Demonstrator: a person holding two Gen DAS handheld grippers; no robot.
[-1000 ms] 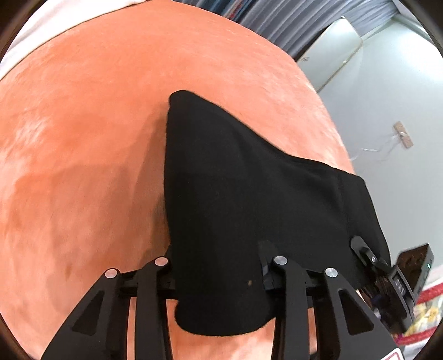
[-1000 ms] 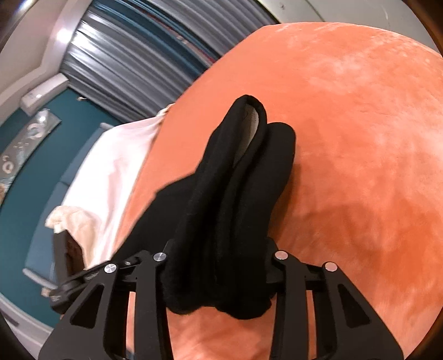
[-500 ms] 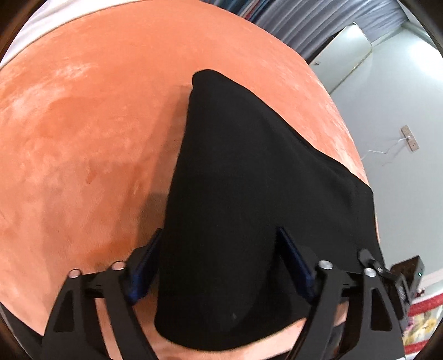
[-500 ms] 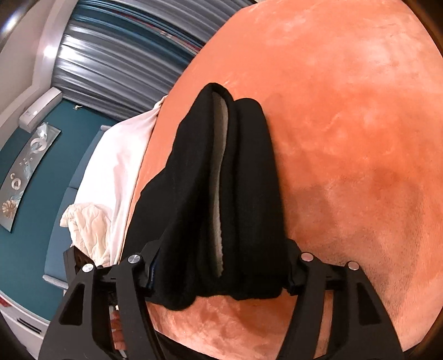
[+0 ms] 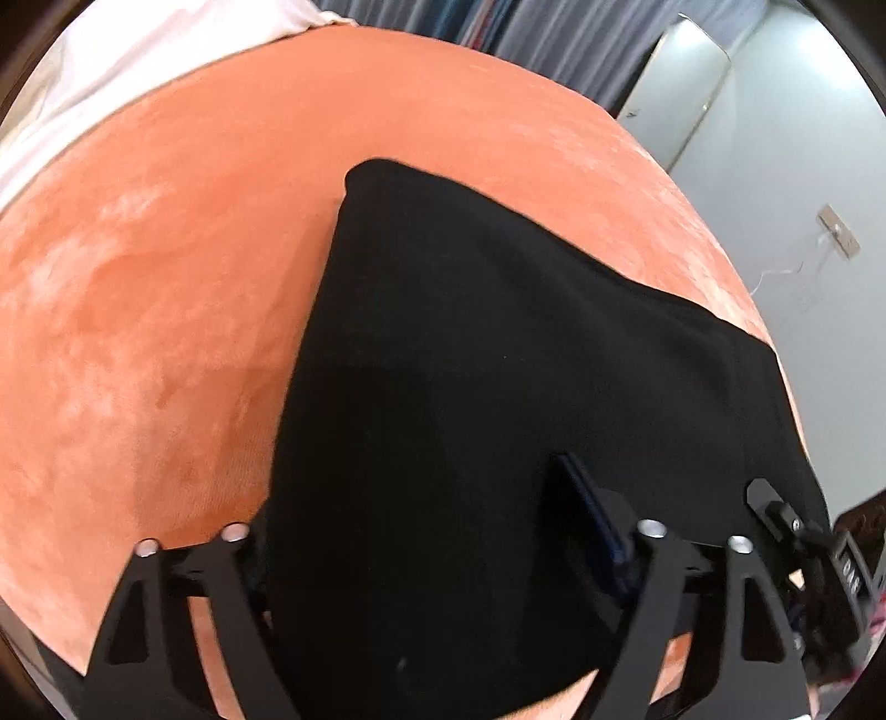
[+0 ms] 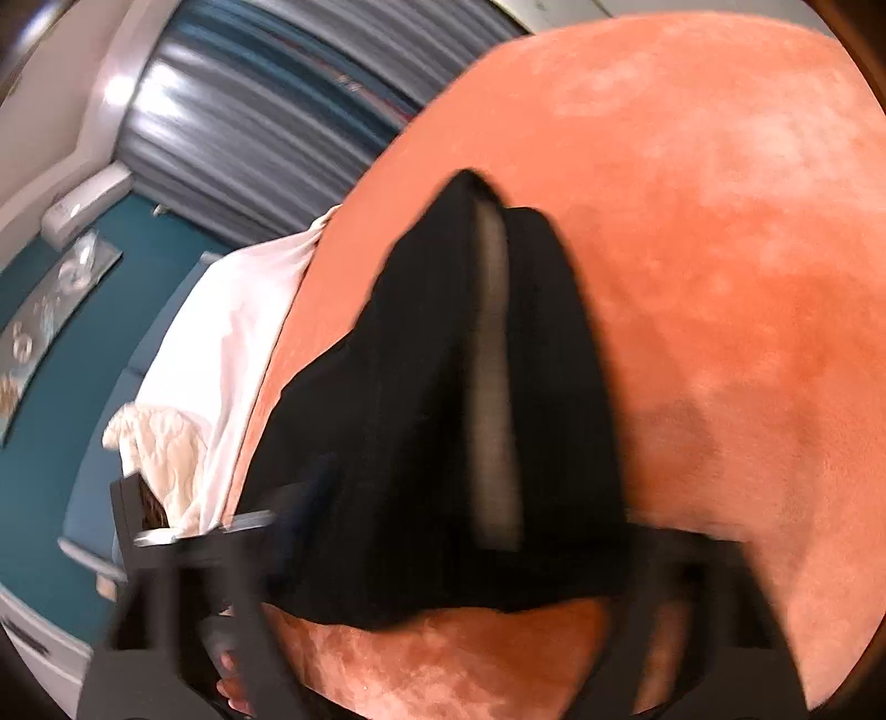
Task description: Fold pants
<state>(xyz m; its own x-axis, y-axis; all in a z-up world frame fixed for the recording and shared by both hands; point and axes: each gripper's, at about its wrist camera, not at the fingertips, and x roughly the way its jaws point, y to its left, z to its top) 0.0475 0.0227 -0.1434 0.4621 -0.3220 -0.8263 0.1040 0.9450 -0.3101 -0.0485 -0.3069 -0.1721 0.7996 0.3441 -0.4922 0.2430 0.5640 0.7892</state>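
Black pants (image 5: 470, 387) lie folded on an orange plush bed cover (image 5: 138, 332). In the left wrist view my left gripper (image 5: 410, 526) stands open, its jaws wide apart on either side of the near edge of the fabric. In the right wrist view the pants (image 6: 443, 415) show as stacked folds with a grey lining strip between the layers. My right gripper (image 6: 454, 537) is open and straddles the near end of the stack; this view is motion-blurred.
White bedding (image 6: 232, 310) and a cream quilt (image 6: 160, 448) lie at the left of the orange cover. Curtains (image 5: 526, 39) and a grey wall (image 5: 803, 166) stand behind. The other gripper's body (image 5: 819, 559) shows at the lower right in the left wrist view.
Both grippers have opened from shut on the pants to wide apart. The fabric has dropped flat onto the cover. The right wrist view has turned blurred from movement.
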